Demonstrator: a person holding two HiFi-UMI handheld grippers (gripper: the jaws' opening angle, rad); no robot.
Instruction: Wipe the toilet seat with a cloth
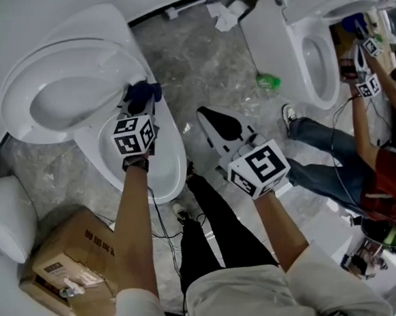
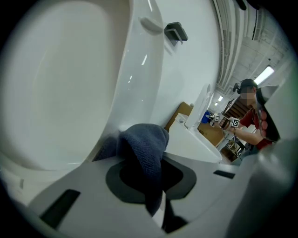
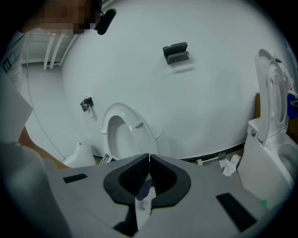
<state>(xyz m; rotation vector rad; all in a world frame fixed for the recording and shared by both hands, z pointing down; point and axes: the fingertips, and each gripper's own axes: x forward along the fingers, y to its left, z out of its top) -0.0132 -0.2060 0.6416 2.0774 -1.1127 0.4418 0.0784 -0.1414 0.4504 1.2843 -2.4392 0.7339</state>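
Observation:
The white toilet seat (image 1: 18,89) stands raised against its lid, behind the bowl (image 1: 168,166). A dark blue cloth (image 1: 143,92) is bunched at the seat's lower right rim, close to the hinge. My left gripper (image 1: 141,104) is shut on it and reaches over the bowl. In the left gripper view the cloth (image 2: 145,148) bulges out between the jaws against the curved white seat (image 2: 60,83). My right gripper (image 1: 207,114) hangs over the floor to the right of the bowl, shut and empty. In the right gripper view its tips (image 3: 149,160) meet, facing the toilet (image 3: 125,132).
A cardboard box (image 1: 70,263) sits on the floor at the lower left. A second toilet (image 1: 309,50) stands at the upper right, where another person (image 1: 378,153) works with grippers. A green object (image 1: 268,81) and crumpled paper (image 1: 224,15) lie on the marble floor.

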